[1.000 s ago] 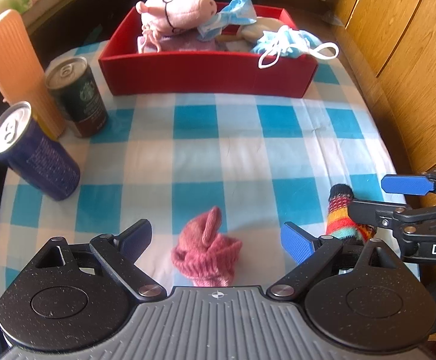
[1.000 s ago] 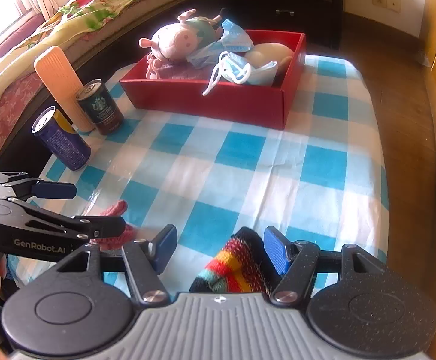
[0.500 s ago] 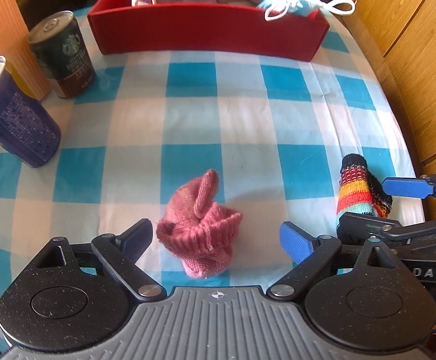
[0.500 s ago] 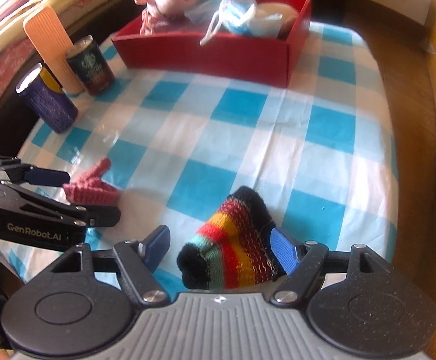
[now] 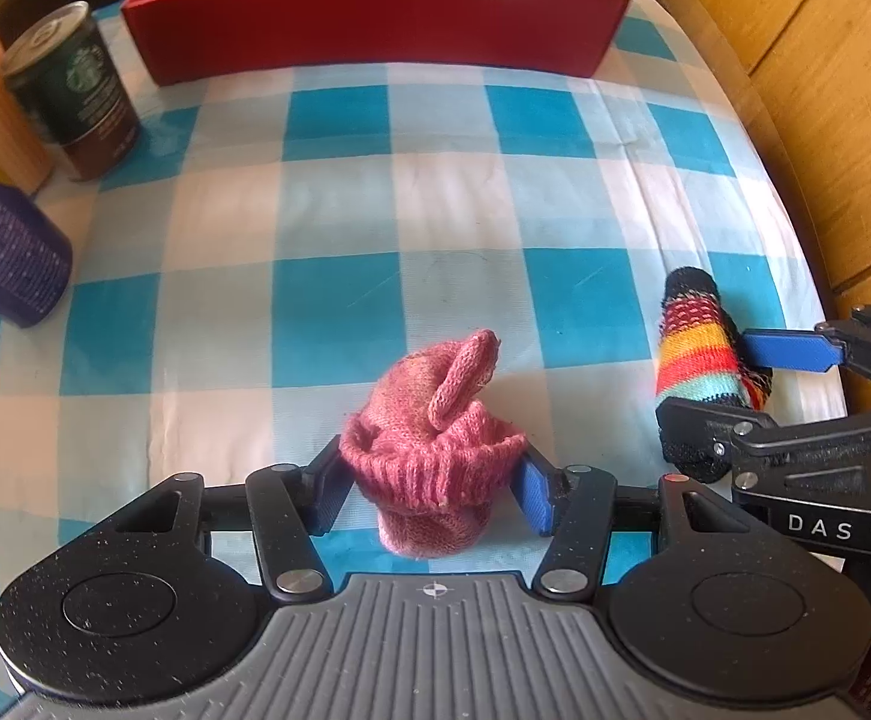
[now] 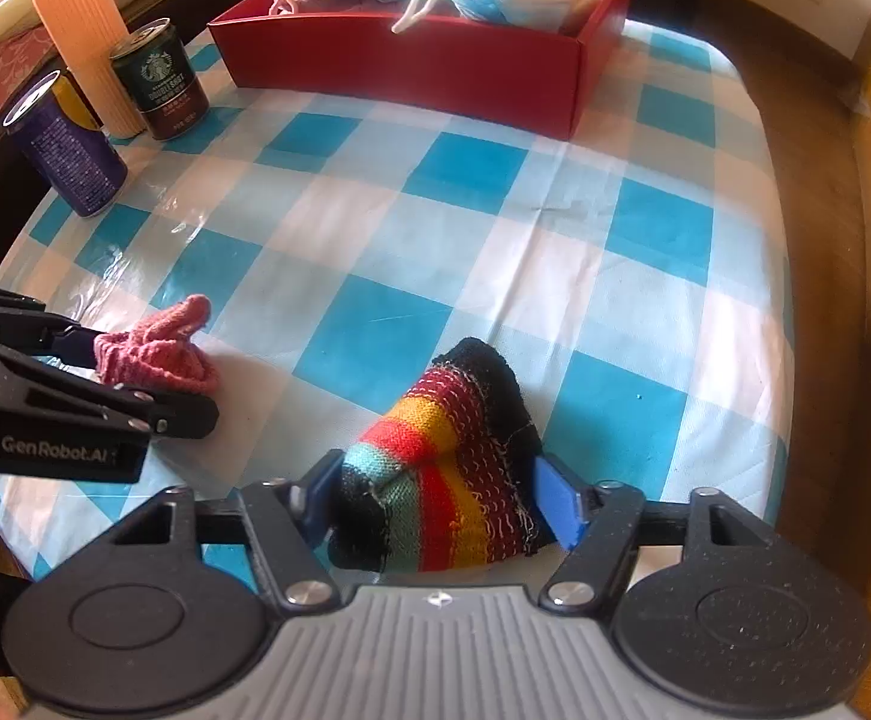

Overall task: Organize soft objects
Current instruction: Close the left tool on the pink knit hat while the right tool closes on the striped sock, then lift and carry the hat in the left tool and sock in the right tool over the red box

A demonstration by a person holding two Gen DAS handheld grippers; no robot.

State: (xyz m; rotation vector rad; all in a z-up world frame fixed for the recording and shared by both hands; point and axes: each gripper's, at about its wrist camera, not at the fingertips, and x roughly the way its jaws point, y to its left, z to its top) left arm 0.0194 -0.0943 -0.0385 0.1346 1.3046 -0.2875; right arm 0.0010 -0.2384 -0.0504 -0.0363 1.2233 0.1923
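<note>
Near the table's front edge, my left gripper (image 5: 432,489) has just closed on the pink sock (image 5: 432,450) and my right gripper (image 6: 435,495) on the striped sock (image 6: 453,462), though either shallow pinch on loose knit might slip during lifting.

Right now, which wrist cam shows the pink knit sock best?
Left wrist: the pink knit sock sits centred between the left gripper's pads, which press its cuff. The right wrist view shows it only small at the left edge, partly behind that gripper's fingers.
</note>
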